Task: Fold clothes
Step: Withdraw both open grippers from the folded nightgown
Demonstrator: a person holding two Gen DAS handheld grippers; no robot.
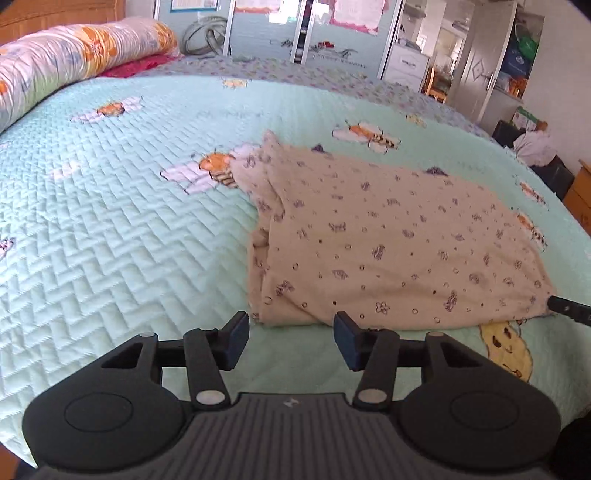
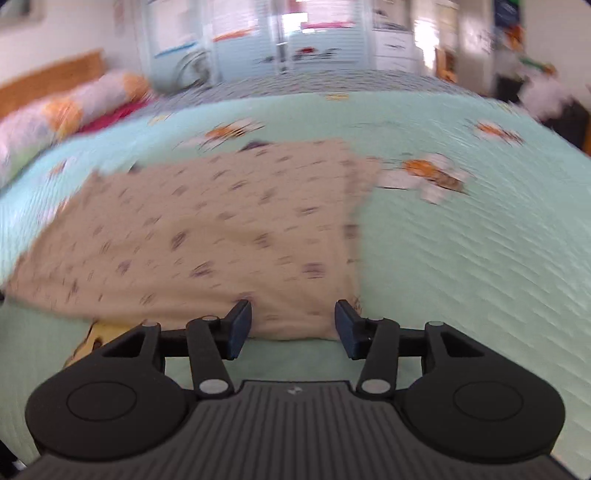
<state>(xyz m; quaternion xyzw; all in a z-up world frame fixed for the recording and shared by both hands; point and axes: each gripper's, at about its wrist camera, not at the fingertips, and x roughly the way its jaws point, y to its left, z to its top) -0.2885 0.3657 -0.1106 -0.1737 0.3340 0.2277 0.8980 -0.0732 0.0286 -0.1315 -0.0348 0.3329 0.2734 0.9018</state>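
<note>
Beige garment (image 1: 388, 240) with small dark floral print lies folded flat on the bed (image 1: 110, 221), on the mint-green quilted bedspread with bee pattern, toward the near edge of the bed. In the left wrist view its left side is bunched in thick folds and runs up to a point near a bee motif; the rest is smooth. Left hand-held gripper (image 1: 291, 341) is open, jaws apart with nothing between them, sitting just short of the garment's near-left corner, not touching it as far as visible. Right hand-held gripper (image 2: 293, 330) is also open, nothing clamped; its fingertips (image 2: 240, 314) sit at the garment's near edge by the near-right corner, and the cloth edge shows in the gap between the jaws. The right wrist view is motion-blurred, so contact between pads and cloth cannot be told for sure. In the left wrist view a dark tip (image 1: 569, 308) enters from the right edge at the garment's near-right corner, probably the right gripper's finger. A yellow cartoon print (image 1: 506, 347) on the bedspread shows just beside the garment's near edge. A rolled floral quilt (image 1: 74, 55) lies along the far-left edge of the bed by the wooden headboard (image 1: 55, 11), with red fabric (image 1: 140, 64) next to it. Wardrobe doors (image 1: 314, 29) stand beyond the far edge of the bed.
</note>
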